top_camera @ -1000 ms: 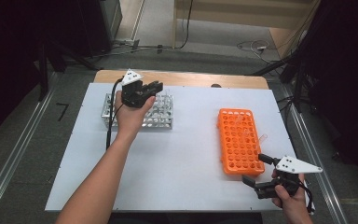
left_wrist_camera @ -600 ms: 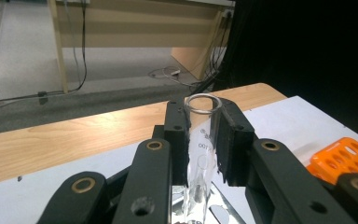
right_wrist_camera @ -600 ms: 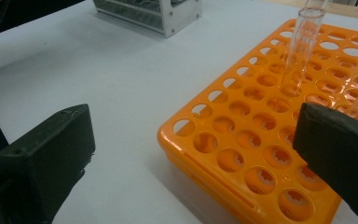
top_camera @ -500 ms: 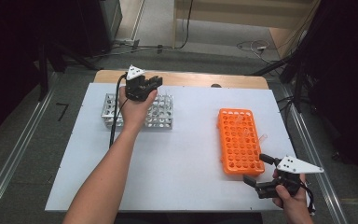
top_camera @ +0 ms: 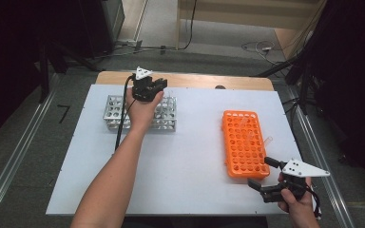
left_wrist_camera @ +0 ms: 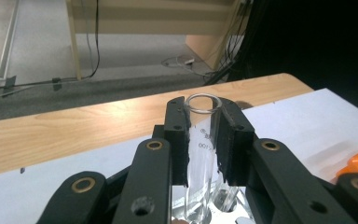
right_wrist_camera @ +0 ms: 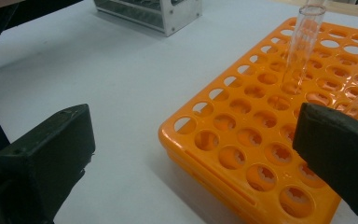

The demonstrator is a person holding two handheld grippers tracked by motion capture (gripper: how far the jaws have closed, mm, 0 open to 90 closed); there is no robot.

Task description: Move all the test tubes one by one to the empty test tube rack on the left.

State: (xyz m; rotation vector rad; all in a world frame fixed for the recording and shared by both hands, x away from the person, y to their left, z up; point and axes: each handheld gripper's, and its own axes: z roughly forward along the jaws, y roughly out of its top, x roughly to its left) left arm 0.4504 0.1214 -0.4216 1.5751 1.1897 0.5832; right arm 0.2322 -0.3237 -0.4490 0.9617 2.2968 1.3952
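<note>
My left gripper (top_camera: pixel 153 87) hovers over the far side of a metal tube rack (top_camera: pixel 113 112) and is shut on a clear test tube (left_wrist_camera: pixel 202 140). The tube stands upright between the jaws, its open rim above them, its lower end down by the metal rack (left_wrist_camera: pixel 224 205). My right gripper (top_camera: pixel 262 174) rests at the near right corner of the table, open, jaws wide apart. It faces the near end of an orange tube rack (top_camera: pixel 244 142). In the right gripper view, a clear tube (right_wrist_camera: pixel 305 42) stands in the orange rack (right_wrist_camera: pixel 242 154) beyond my open right gripper (right_wrist_camera: pixel 191 158).
Both racks sit on a white board (top_camera: pixel 195 156) that lies on a wooden table (top_camera: pixel 195 80). Another clear tube (top_camera: pixel 267 140) leans at the orange rack's right edge. The metal rack (right_wrist_camera: pixel 154 14) stands far left. Black cables trail on the floor behind the table.
My left gripper has shifted a little toward the far side of the metal rack with the tube in it. The right gripper has stayed in place.
</note>
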